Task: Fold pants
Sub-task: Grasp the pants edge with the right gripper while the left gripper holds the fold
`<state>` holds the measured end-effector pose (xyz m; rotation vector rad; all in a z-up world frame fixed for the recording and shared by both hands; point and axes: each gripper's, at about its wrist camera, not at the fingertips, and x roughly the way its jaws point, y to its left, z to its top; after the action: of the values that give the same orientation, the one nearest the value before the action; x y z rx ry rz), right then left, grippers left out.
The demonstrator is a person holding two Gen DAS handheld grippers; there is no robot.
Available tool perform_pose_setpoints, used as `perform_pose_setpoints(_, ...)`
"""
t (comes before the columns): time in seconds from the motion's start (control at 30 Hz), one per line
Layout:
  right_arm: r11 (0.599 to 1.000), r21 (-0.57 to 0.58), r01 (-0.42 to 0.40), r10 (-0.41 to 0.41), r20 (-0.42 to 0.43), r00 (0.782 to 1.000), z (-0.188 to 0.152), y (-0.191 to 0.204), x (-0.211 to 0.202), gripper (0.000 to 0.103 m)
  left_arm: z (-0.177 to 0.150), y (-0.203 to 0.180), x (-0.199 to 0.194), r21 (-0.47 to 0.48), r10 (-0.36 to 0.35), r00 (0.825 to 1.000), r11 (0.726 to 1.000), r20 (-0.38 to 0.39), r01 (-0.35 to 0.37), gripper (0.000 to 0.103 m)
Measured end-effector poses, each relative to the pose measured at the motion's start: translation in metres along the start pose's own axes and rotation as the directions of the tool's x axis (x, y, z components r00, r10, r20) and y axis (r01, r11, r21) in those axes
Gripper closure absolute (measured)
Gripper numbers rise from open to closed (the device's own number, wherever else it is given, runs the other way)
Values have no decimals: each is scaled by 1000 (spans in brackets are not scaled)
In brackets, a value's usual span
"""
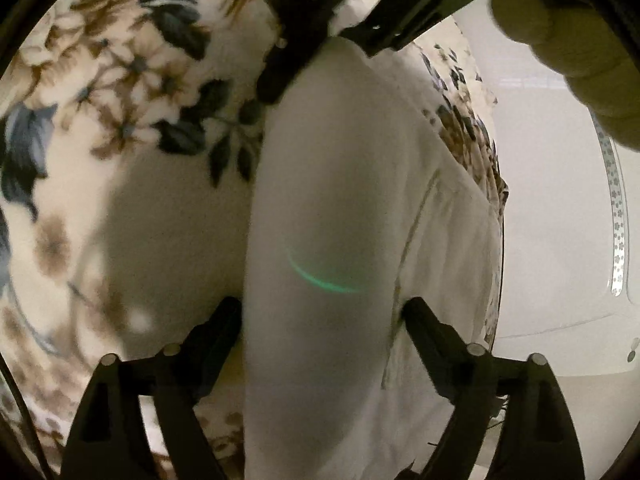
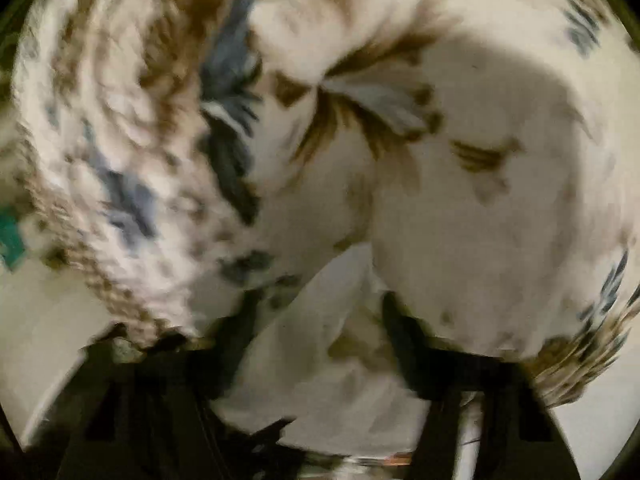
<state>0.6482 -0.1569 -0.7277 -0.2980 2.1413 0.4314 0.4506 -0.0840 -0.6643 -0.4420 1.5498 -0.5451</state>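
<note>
A: So, where are the white pants [image 1: 340, 200] lying?

B: On the floral blanket [image 1: 120, 80]. We're spreading the left claw [image 1: 322, 320] wide astride them.

A: And the right claw [image 2: 316, 316]?

B: We're pinching their far end with it, narrowly.

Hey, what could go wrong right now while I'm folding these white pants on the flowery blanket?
1. The left gripper stands wide around the white pants; if it lifts without closing, the cloth may slip out.
2. The right gripper seems to pinch cloth right by the floral blanket; in this blurred view it might catch blanket too.
</note>
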Motion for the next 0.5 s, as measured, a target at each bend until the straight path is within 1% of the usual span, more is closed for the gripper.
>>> perform_pose_setpoints(0.03,998,55,-24,22,24,999,1,-9,1,81,0,0,5,5,-6,1000,1000,-14,6,7)
perform_pose_setpoints(0.07,989,129,-79,73,50,996,2,-20,1,82,1,1,10,9,-14,999,1000,-35,14,2)
perform_pose_setpoints(0.1,964,210,-163,150,78,986,3,-34,2,84,1,1,16,8,-26,999,1000,-47,26,1)
perform_pose_setpoints(0.13,915,300,-270,249,107,963,1,-53,6,84,1,1,19,9,-24,999,1000,-44,24,1)
perform_pose_setpoints(0.17,855,371,-363,335,140,932,-3,-70,11,84,2,0,20,9,-25,999,1000,-44,26,1)
perform_pose_setpoints(0.2,798,412,-439,404,173,898,-8,-84,17,84,3,0,21,4,-31,999,999,-43,31,1)
perform_pose_setpoints(0.23,768,417,-486,446,197,873,-12,-91,21,84,4,0,21,-5,-35,998,999,-44,35,1)
perform_pose_setpoints(0.27,781,384,-492,449,203,870,-14,-90,20,84,5,-1,21,-12,-38,998,999,-50,38,1)
perform_pose_setpoints(0.3,820,322,-473,429,203,880,-15,-85,13,81,7,-1,22,-15,-40,997,999,-60,39,1)
perform_pose_setpoints(0.33,860,253,-443,400,205,893,-18,-77,4,69,10,-1,22,-26,-40,997,999,-70,38,1)
perform_pose_setpoints(0.37,888,203,-413,371,215,904,-23,-72,-7,58,13,-1,23,-45,-42,996,998,-83,39,1)
perform_pose_setpoints(0.4,904,160,-396,353,245,903,-32,-69,-21,32,17,1,23,-76,-55,994,996,-92,48,1)
perform_pose_setpoints(0.43,907,118,-404,356,300,885,-46,-71,-37,21,19,4,24,-95,-65,994,994,-93,56,1)
perform_pose_setpoints(0.47,906,89,-413,359,353,864,-60,-77,-51,21,21,6,24,-118,-79,993,991,-92,68,1)
perform_pose_setpoints(0.5,910,65,-409,344,434,833,-85,-86,-64,21,24,8,24,-138,-89,992,987,-90,76,1)
